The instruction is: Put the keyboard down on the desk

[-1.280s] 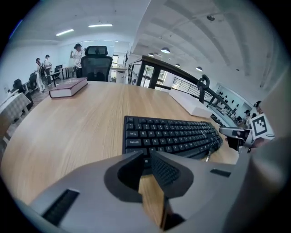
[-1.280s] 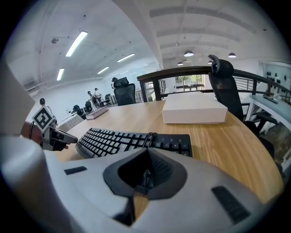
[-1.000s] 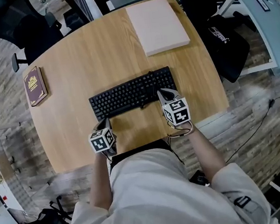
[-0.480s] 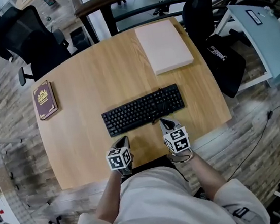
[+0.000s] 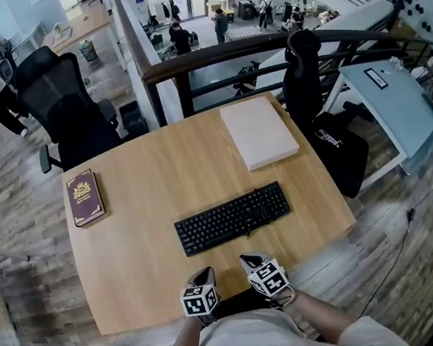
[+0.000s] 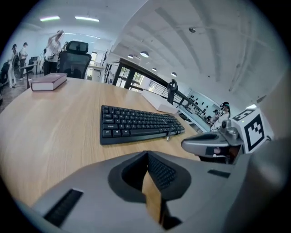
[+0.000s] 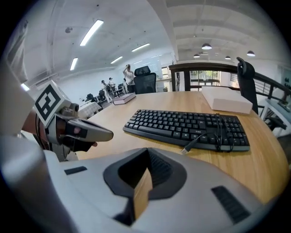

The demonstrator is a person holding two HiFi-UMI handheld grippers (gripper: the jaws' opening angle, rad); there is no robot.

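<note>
Item: keyboard (image 5: pixel 233 218), black, full-size. It is lying flat and keys-up on the desk (image 5: pixel 147 185), towards the near right part of the top and angled slightly. Its cable (image 7: pixel 195 142) is lying looped over the right-hand keys, with the plug end trailing onto the wood just in front.

Left gripper (image 5: pixel 204 274): it is hovering at the near edge of the desk with its jaws pressed together and nothing between them. It is not touching the keyboard.

Right gripper (image 5: pixel 249 261): it is sitting just beside the left one, with its jaws likewise closed on nothing. It is also apart from the keyboard.

Step in hand: judging by how things lie, the setting-down is looking finished, since the keyboard is resting on the wood and neither claw is gripping it. The next move is calling for little: keeping both claws clear of the keys and the loose cable. If the skew matters, a gentle nudge would square the keyboard up.

Surface: a light wood top with rounded corners. It is also carrying a dark red book (image 5: pixel 85 197) at the far left and a flat pale box (image 5: pixel 258 131) at the far right, both well apart from the keyboard.

Room: an open office with a plank floor (image 5: pixel 19 234). A black chair (image 5: pixel 73 108) is standing behind the desk, a dark railing (image 5: pixel 216 49) is running past it, and people are standing in the distance.
</note>
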